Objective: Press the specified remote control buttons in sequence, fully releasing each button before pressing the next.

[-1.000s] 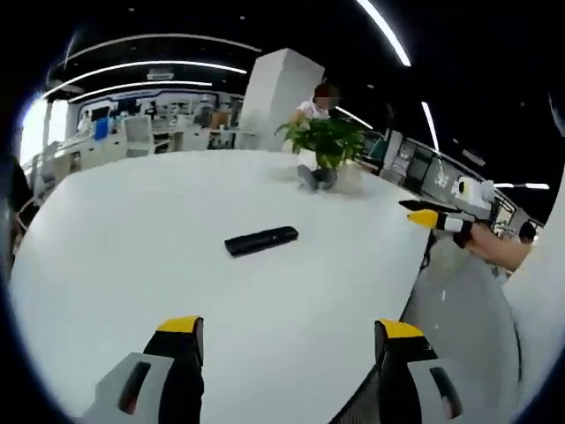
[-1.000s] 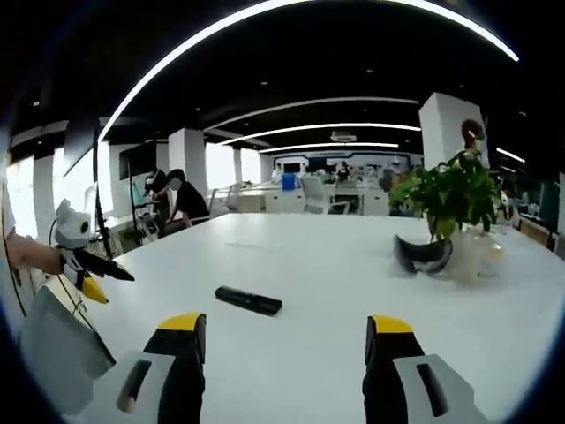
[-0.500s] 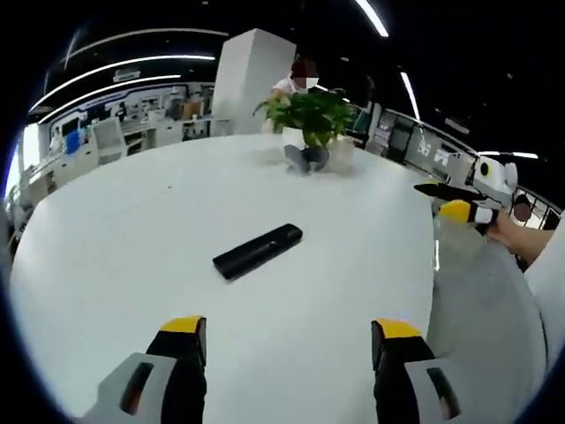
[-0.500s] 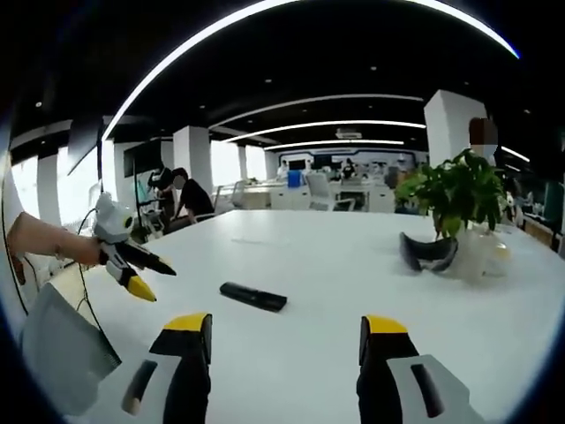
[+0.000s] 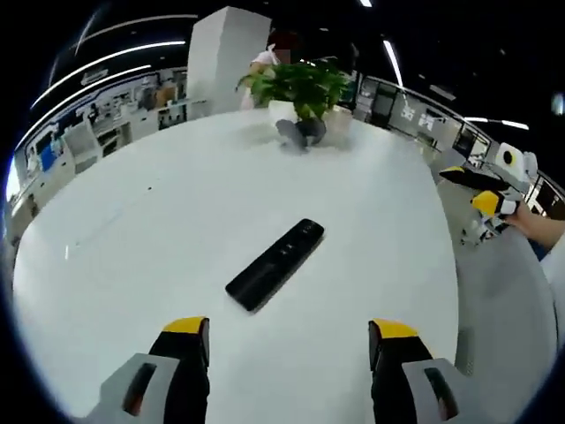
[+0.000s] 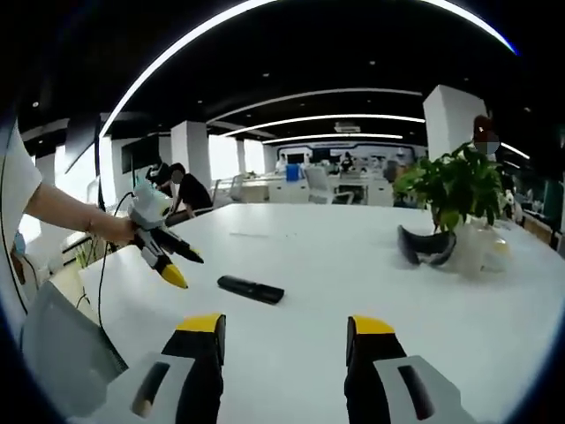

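In the left gripper view, the left gripper is seen lowest in the frame, its two yellow-tipped black jaws standing well apart with only bare tabletop between them — nothing is held or touched. Just beyond the jaw tips, a black remote control lies flat on the white table, set at a slant with its far end angled up and to the right; it is near the jaws but clearly apart from them. Farther off, a potted plant stands near the table's far edge, with a dark curved object lying at its foot (what it is cannot be told). At the right edge the right gripper is seen, held in a hand beyond the table's rim, its jaws parted. In the right gripper view, that same gripper is seen from behind, its yellow-tipped jaws spread apart and empty over the white surface. Past them the remote control rests flat on the table, left of centre and well clear of the jaws. To the left of it the left gripper is seen in a person's hand, its open jaws pointing down toward the table, near the remote but not touching it. Farther right the plant and the dark curved object stand side by side — behind them, an office with desks and pillars.
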Motion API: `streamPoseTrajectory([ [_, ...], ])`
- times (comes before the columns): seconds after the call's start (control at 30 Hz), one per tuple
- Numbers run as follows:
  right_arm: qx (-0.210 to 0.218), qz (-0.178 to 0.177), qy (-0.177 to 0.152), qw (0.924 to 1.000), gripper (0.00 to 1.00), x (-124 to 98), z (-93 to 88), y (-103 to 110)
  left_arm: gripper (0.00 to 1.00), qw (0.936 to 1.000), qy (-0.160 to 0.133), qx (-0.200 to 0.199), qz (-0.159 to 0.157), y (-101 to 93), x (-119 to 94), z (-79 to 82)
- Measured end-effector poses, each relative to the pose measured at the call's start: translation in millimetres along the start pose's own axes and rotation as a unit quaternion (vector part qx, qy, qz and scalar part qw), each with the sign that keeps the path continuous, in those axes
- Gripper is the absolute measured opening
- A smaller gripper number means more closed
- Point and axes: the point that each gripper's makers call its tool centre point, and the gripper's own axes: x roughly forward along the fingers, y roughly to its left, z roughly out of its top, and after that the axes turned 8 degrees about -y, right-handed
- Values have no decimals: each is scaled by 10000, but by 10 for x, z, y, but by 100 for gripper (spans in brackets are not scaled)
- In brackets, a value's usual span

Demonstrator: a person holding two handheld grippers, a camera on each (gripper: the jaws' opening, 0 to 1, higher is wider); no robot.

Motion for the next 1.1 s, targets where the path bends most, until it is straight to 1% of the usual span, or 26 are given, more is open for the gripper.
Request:
streamPoseTrajectory([
  [0.2, -16, -24, 62, 10000, 51, -3, -25, -11, 73, 9985, 269, 383, -267, 17, 157, 156],
  [0.3, -21, -47, 111, 9999, 51, -7, -44, -20, 71, 9970, 431, 496, -409, 26, 233, 173],
  [0.4, -12, -59, 110, 9999, 50, -9, -45, -24, 70, 9949, 666, 568, -508, 43, 309, 122],
  [0.47, 0, -60, 118, 9999, 49, -10, -50, -29, 70, 9917, 929, 670, -592, 69, 362, 45],
  [0.5, 4, -55, 129, 9999, 49, -9, -55, -27, 70, 9893, 1071, 721, -685, 61, 391, 8],
  [0.57, -6, -36, 155, 9999, 49, -5, -63, -17, 70, 9864, 1227, 752, -793, 37, 451, -26],
  [0.6, -12, -10, 179, 9998, 48, -1, -72, -7, 70, 9859, 1251, 761, -803, 34, 465, -30],
  [0.67, -25, 43, 235, 9997, 47, 5, -92, 12, 70, 9821, 1412, 902, -863, 33, 526, -60],
  [0.73, -45, 78, 263, 9996, 47, 12, -101, 26, 70, 9764, 1614, 1132, -885, 45, 571, -88],
  [0.77, -57, 100, 277, 9996, 46, 16, -106, 34, 68, 9738, 1668, 1284, -861, 65, 603, -83],
  [0.8, -66, 112, 290, 9995, 46, 18, -111, 39, 64, 9715, 1668, 1484, -794, 112, 631, -63],
  [0.83, -75, 128, 306, 9994, 46, 19, -118, 42, 59, 9663, 1684, 1793, -760, 166, 661, -41],
  [0.87, -75, 135, 312, 9994, 46, 20, -121, 43, 57, 9644, 1731, 1840, -779, 158, 666, -44],
  [0.97, -95, 131, 302, 9994, 44, 18, -115, 40, 56, 9646, 1858, 1673, -838, 153, 722, -49],
  [1.1, -38, 124, 292, 9995, 43, 19, -117, 30, 55, 9630, 1926, 1680, -853, 169, 788, -25],
])
